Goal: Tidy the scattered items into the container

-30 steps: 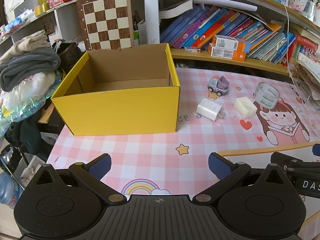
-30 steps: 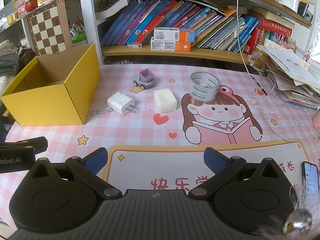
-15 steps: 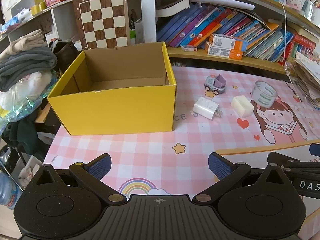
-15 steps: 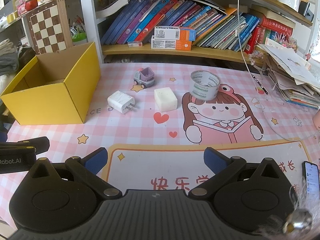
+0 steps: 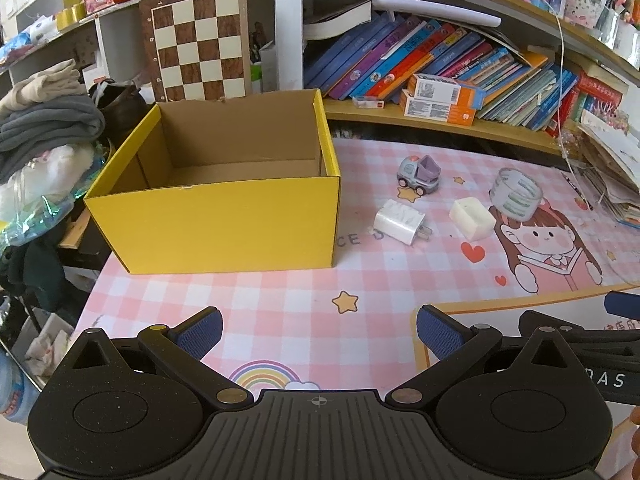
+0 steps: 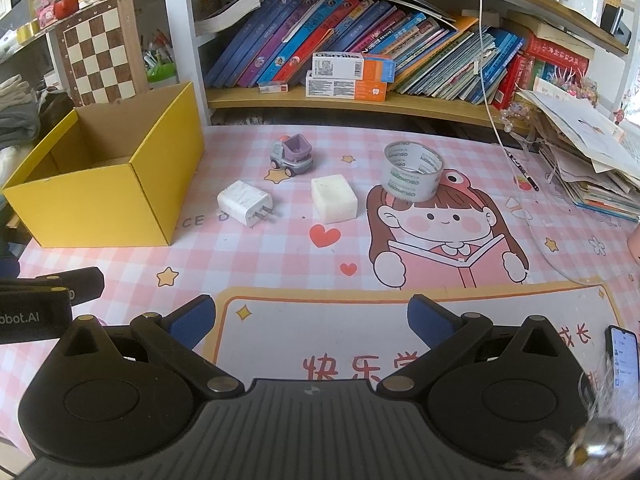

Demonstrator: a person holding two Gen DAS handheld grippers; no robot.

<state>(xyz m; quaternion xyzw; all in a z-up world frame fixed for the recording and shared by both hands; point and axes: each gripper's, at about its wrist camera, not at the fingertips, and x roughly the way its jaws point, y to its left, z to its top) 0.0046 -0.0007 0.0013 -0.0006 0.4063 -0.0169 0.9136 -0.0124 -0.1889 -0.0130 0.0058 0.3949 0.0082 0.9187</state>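
An empty yellow cardboard box [image 5: 216, 224] [image 6: 100, 204] stands open at the table's left. To its right lie a white charger plug [image 5: 400, 220] [image 6: 245, 202], a white foam block [image 5: 472, 218] [image 6: 334, 199], a grey and purple toy truck [image 5: 418, 173] [image 6: 291, 155] and a roll of clear tape [image 5: 516, 194] [image 6: 412, 176]. My left gripper [image 5: 318, 332] hangs open above the near table edge, well short of the box. Over the mat's yellow-framed panel, my right gripper [image 6: 310, 322] is open too, with nothing between its fingers.
A bookshelf [image 6: 360, 98] full of books runs behind the table. A chessboard [image 5: 196, 44] leans behind the box. Folded clothes [image 5: 44, 120] pile up at the left, loose papers [image 6: 592, 168] at the right. A phone [image 6: 624, 360] lies at the near right.
The left gripper view has drifted slightly left and back, so the box and items sit a little further right. The right gripper has barely moved. Both stay open.
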